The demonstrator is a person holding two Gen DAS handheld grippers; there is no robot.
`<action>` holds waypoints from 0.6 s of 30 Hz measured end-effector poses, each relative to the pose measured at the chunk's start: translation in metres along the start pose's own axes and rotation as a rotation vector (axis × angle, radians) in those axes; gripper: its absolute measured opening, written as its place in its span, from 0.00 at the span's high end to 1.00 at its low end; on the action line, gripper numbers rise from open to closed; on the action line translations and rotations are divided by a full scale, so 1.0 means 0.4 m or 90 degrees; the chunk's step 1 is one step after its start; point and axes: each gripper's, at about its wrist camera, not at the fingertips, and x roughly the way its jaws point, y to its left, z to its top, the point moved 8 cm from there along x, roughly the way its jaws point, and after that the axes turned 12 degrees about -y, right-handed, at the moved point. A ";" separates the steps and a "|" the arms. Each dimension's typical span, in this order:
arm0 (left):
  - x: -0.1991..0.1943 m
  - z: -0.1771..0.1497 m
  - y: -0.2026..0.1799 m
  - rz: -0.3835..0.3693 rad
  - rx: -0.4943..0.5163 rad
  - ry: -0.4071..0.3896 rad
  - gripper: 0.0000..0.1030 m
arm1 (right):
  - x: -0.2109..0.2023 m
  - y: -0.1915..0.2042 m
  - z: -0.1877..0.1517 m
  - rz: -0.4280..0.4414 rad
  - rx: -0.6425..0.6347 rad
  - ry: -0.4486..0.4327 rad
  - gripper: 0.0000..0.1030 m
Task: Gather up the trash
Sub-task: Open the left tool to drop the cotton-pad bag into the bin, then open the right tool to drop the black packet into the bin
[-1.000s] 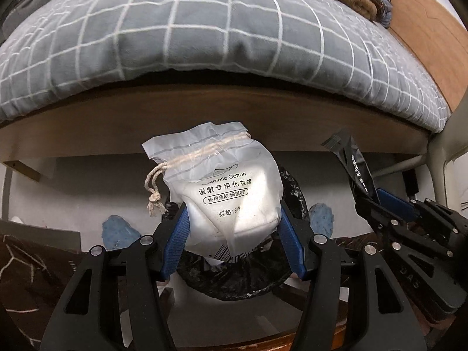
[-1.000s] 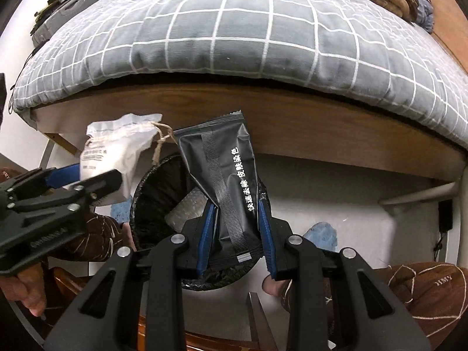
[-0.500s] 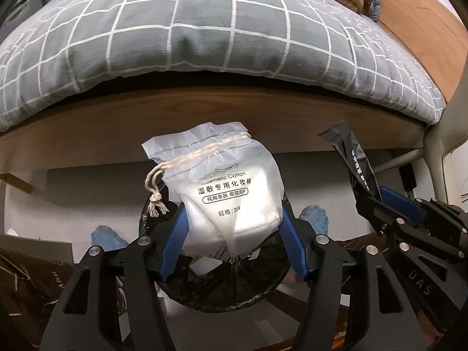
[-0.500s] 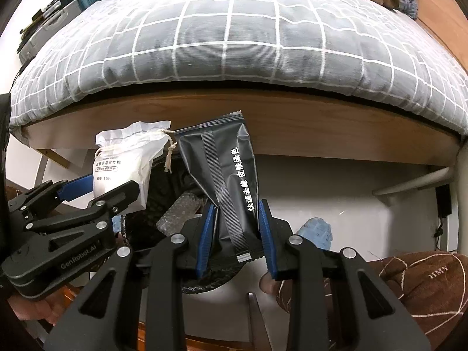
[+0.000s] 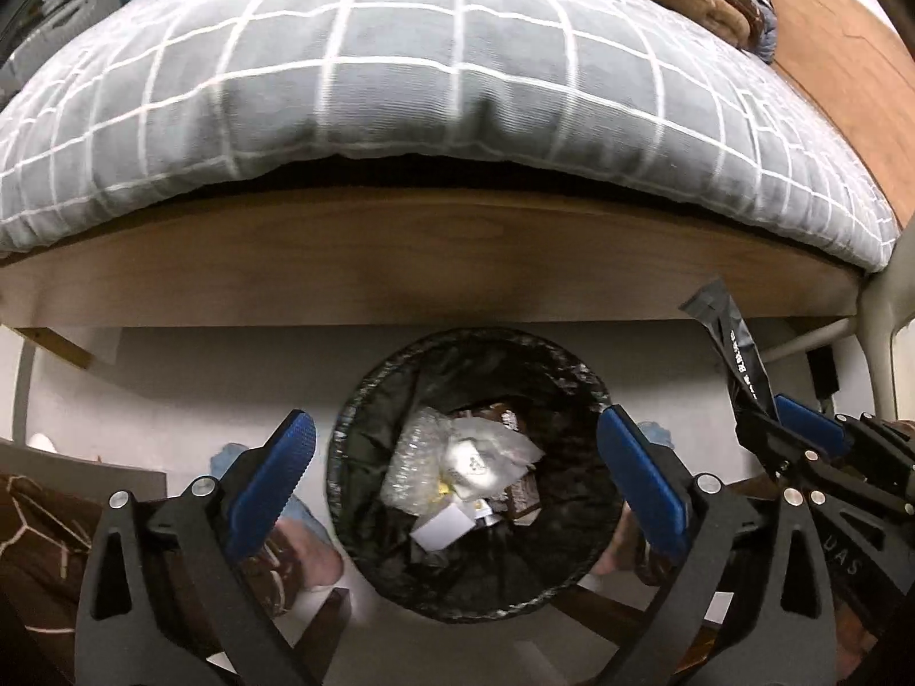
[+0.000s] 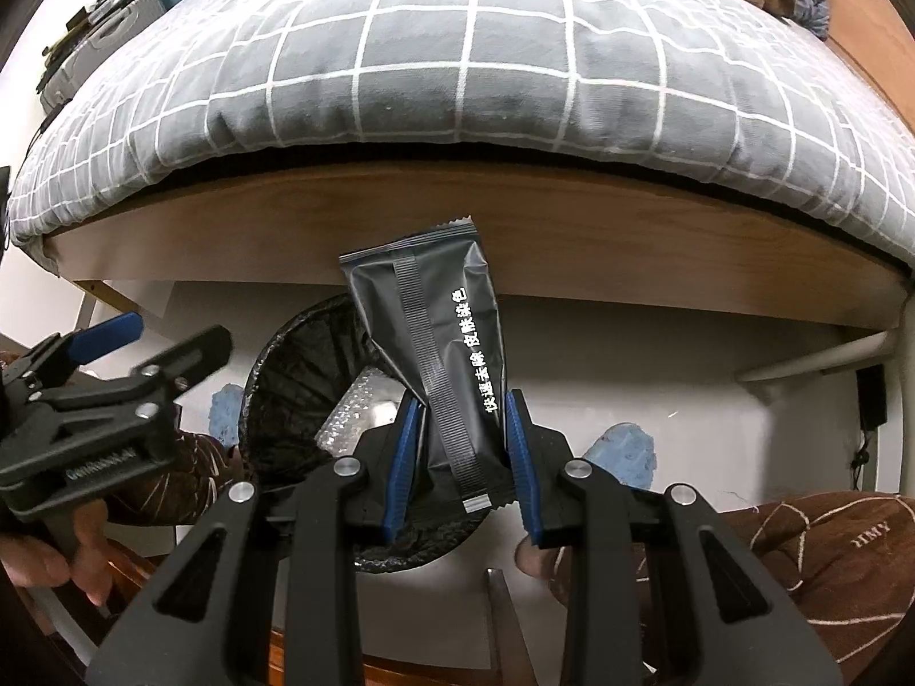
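A round bin with a black liner (image 5: 366,400) stands on the floor under the bed edge. My left gripper (image 5: 457,477) is open and empty right above it. The white cotton-pad bag (image 5: 486,457) lies inside the bin among bubble wrap and wrappers. My right gripper (image 6: 457,454) is shut on a black sachet (image 6: 440,354) with white lettering, held upright just right of the bin (image 6: 297,377). The sachet (image 5: 735,354) and right gripper (image 5: 812,457) also show at the right of the left wrist view. The left gripper (image 6: 120,366) shows at the left of the right wrist view.
A bed with a grey checked duvet (image 5: 400,86) and a wooden frame (image 5: 434,263) overhangs the bin. Feet in blue slippers (image 6: 623,451) and brown patterned trousers (image 6: 829,566) flank the bin. A white bed leg (image 5: 880,343) stands at the right.
My left gripper has opened and the white cotton-pad bag has dropped into the bin. The right gripper still holds the black sachet in much the same place.
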 end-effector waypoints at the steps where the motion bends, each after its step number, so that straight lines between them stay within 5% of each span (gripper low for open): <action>1: 0.002 0.005 0.000 0.001 0.001 0.000 0.06 | 0.003 0.009 0.004 0.003 -0.002 0.000 0.71; 18: -0.057 0.037 0.124 0.039 -0.012 -0.017 0.06 | 0.033 0.137 0.031 0.038 -0.034 0.013 0.71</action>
